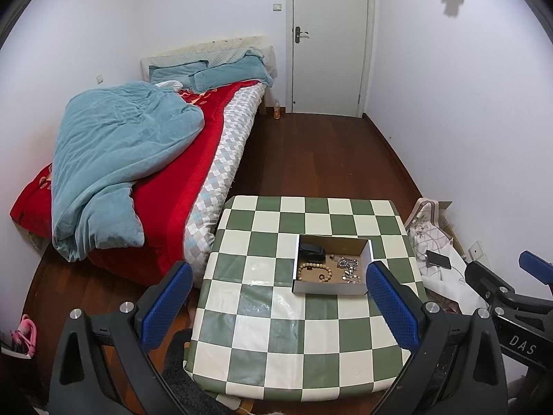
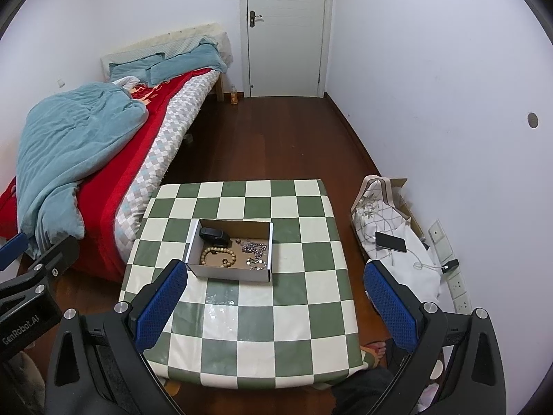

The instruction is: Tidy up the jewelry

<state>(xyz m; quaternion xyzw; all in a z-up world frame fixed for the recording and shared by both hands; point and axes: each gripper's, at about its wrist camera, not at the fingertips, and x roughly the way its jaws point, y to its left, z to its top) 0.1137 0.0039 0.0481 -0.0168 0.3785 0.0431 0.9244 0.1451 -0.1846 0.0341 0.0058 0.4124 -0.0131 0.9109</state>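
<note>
A shallow white cardboard box [image 1: 328,287] [image 2: 228,273] sits on the green-and-white checkered table [image 1: 276,339] [image 2: 262,325]. Inside lie a wooden bead bracelet [image 1: 314,271] [image 2: 218,255], a black case [image 1: 311,251] [image 2: 213,235] and a tangle of silver chains [image 1: 348,268] [image 2: 255,249]. My left gripper [image 1: 280,307] is open and empty, held high above the table's near side. My right gripper [image 2: 276,304] is open and empty, also well above the table. The right gripper shows at the right edge of the left wrist view [image 1: 501,276].
A bed [image 1: 145,173] with a teal duvet and red cover stands left of the table. A bag and cloths with a black phone [image 2: 390,242] lie on the floor at the right by wall sockets. A white door [image 1: 328,34] is at the back.
</note>
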